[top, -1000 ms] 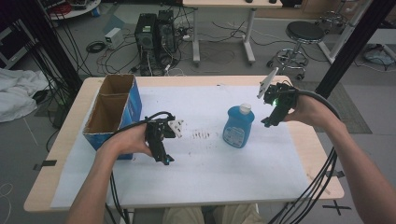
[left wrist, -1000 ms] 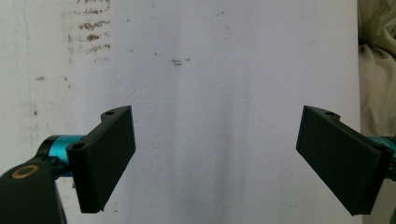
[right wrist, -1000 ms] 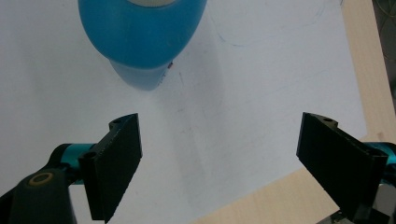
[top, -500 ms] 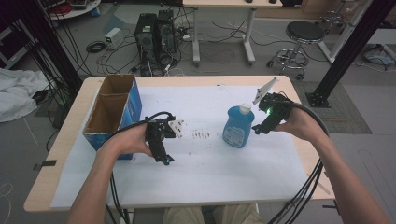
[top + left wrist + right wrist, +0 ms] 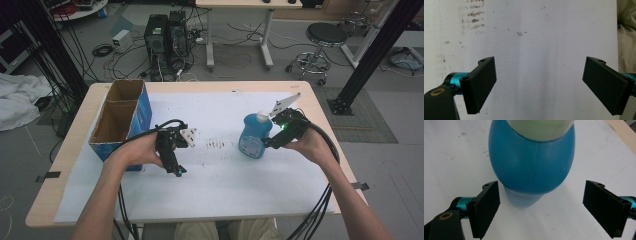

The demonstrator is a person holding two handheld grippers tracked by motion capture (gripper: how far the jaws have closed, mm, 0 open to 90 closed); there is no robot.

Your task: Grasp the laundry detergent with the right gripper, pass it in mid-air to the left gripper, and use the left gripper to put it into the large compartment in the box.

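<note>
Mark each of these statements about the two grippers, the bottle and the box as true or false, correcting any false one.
1. The right gripper is clamped on the blue bottle. False: its jaws stand open, the bottle ahead of them.
2. The left gripper is open over the white sheet. True.
3. The bottle lies inside the cardboard box. False: it stands on the sheet, right of the box.
4. The box sits at the table's left side. True.
</note>
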